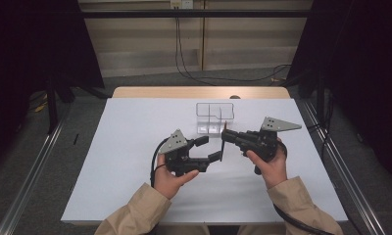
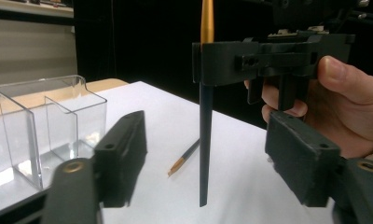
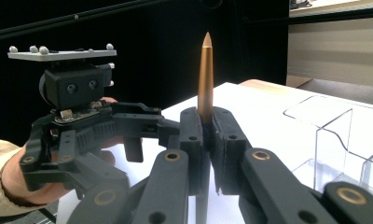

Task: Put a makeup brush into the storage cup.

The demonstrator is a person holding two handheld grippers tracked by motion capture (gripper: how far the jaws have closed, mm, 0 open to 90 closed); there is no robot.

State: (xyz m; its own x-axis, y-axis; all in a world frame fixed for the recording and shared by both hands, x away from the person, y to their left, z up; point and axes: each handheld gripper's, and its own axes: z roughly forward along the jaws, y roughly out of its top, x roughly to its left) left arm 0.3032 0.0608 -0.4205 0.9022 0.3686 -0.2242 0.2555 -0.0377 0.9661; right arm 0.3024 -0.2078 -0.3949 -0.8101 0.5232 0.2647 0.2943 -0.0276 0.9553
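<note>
My right gripper (image 1: 227, 137) is shut on a thin pen-like stick (image 1: 223, 146) with a dark tapered shaft and a gold upper end, and holds it upright above the white table. In the right gripper view the gold end (image 3: 205, 79) rises out of the shut jaws of that gripper (image 3: 207, 140). My left gripper (image 1: 211, 149) is open, its jaws on either side of the stick's dark lower shaft (image 2: 205, 140) without touching it. A clear plastic organizer (image 1: 214, 117) with several compartments stands just behind both grippers.
A second thin stick with a gold tip (image 2: 182, 161) lies flat on the white table sheet (image 1: 135, 147) beyond the held one. The organizer (image 2: 49, 126) is close on the left gripper's left side. Dark curtains and metal rails flank the table.
</note>
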